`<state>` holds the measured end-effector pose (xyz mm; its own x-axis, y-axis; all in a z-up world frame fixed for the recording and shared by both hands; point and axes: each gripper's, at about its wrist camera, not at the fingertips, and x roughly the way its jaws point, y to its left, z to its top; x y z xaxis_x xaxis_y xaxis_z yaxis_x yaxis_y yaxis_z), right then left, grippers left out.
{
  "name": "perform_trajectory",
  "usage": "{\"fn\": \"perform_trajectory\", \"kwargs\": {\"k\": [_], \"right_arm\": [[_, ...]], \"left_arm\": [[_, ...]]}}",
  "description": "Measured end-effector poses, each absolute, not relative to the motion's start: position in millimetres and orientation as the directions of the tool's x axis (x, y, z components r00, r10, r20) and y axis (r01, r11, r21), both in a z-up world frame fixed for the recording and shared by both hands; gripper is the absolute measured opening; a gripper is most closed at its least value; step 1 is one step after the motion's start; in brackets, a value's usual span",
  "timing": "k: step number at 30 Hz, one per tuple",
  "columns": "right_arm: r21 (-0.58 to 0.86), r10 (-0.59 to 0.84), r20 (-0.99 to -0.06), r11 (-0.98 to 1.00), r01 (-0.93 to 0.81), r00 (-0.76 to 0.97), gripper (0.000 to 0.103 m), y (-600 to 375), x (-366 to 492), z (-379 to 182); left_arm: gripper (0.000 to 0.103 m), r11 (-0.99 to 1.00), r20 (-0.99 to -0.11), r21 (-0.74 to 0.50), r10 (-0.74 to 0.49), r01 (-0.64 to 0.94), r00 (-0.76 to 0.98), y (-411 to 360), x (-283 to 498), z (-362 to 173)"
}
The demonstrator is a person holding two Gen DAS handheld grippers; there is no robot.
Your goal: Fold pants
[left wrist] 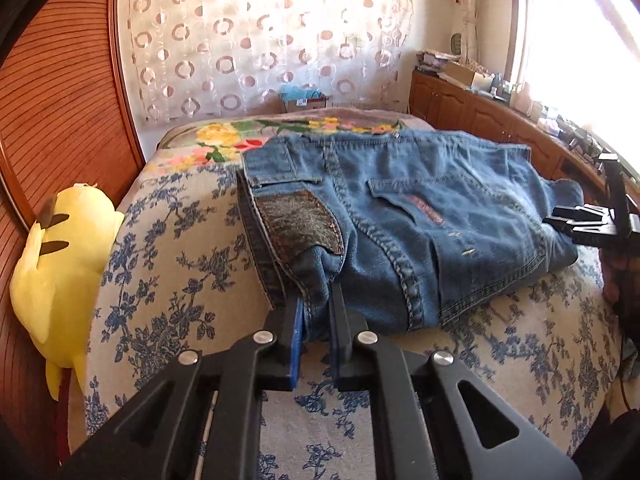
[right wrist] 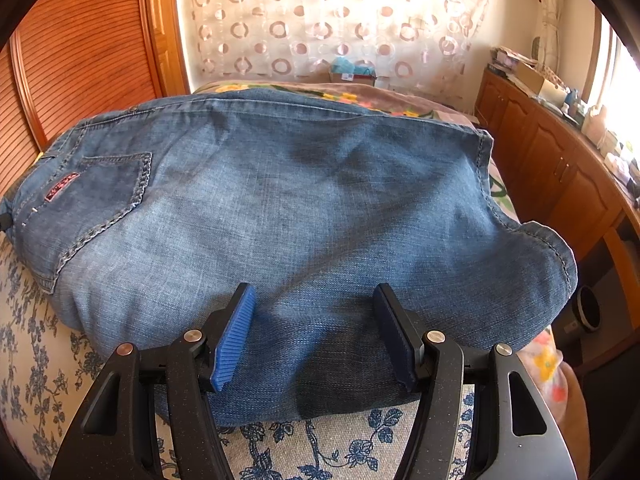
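Jeans point(left wrist: 404, 216) lie folded in a thick bundle on the bed point(left wrist: 180, 240), on a cream cover printed with blue flowers. In the left wrist view the waistband end faces the camera, with a dark leather patch point(left wrist: 300, 224) at the near left corner and a back pocket point(left wrist: 424, 208) further right; a brighter floral blanket point(left wrist: 240, 136) shows beyond the denim.

The left tool point(left wrist: 316, 304) is pinched shut on the near corner of the jeans, just below the patch, with a fold of denim bunched between its blue pads and raised a little off the cover.

The right tool point(right wrist: 314, 320) hovers over the other end of the bundle with its jaws set wide apart, one ribbed blue pad point(right wrist: 234, 340) on each side of a soft ridge of cloth (whether the tips touch the denim I cannot tell). Nothing is clamped between them. The same tool shows as a black shape at the far right of the left wrist view.

A yellow plush toy point(left wrist: 52, 276) leans against the wooden slatted panel point(left wrist: 60, 92) at the left side of the bed. Wooden cabinets point(right wrist: 552, 168) with cluttered tops run along the right wall under a bright window, and a sheer curtain point(left wrist: 264, 40) with ring patterns hangs behind.
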<state>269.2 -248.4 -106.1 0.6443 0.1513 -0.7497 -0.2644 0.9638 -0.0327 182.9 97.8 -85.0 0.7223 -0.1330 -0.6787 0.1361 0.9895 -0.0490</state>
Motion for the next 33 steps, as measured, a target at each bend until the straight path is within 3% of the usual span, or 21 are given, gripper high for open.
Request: {"fn": "perform_trajectory", "kwargs": {"k": [13,16,33], "right_arm": [[0.017,0.197,-0.737,0.962,-0.274,0.646,0.063,-253.7,235.0,-89.2],[0.026,0.218,-0.729,0.956,-0.291,0.648,0.067,-251.5,219.9,-87.3],[-0.050,0.274,-0.756,0.881,-0.470,0.594,0.069,-178.3,207.4,-100.6]], "left_arm": [[0.005,0.979,-0.563,0.013,-0.161,0.203,0.811,76.0,179.2,-7.5],[0.005,0.977,-0.547,0.021,-0.165,0.211,0.821,71.1,178.3,2.2],[0.005,0.986,-0.597,0.020,-0.123,0.168,0.793,79.2,187.0,-26.2]]}}
